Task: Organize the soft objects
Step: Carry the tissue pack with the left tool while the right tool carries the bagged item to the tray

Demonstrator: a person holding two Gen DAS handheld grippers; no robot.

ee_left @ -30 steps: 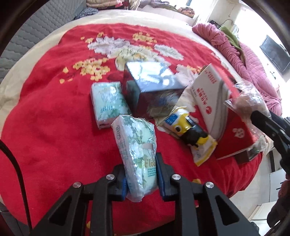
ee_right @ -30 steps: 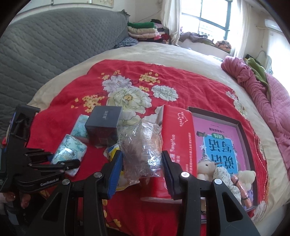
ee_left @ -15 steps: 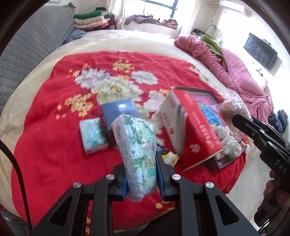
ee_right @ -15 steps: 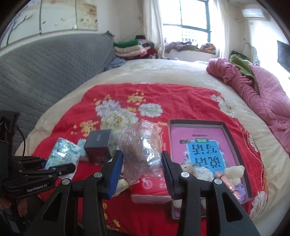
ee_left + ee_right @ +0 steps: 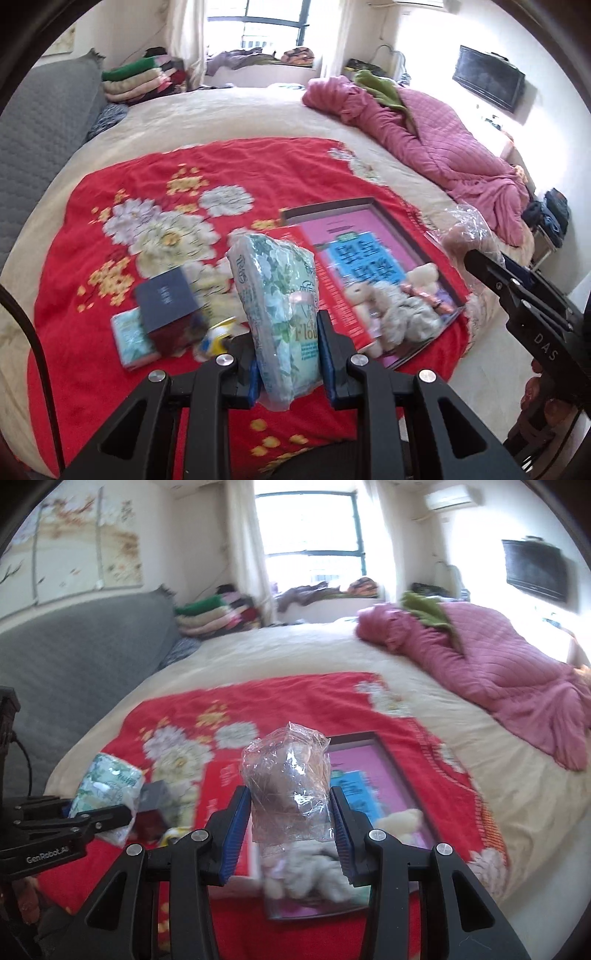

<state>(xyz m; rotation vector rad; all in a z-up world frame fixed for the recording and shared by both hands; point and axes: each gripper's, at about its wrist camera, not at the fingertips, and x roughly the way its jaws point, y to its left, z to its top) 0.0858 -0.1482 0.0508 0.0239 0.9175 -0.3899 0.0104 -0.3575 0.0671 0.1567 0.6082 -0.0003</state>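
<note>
Blurred plush toys [image 5: 317, 875] behind clear-wrapped bundle [image 5: 290, 786]

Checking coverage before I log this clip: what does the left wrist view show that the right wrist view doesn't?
Only the left wrist view: a second tissue pack lying under the dark box on the red blanket.

Only the right wrist view: the wall painting above the grey headboard.

Both: the left hand-held gripper shut on a floral tissue pack, the right hand-held gripper shut on a clear-wrapped bundle, and plush toys in the pink-lined tray.
</note>
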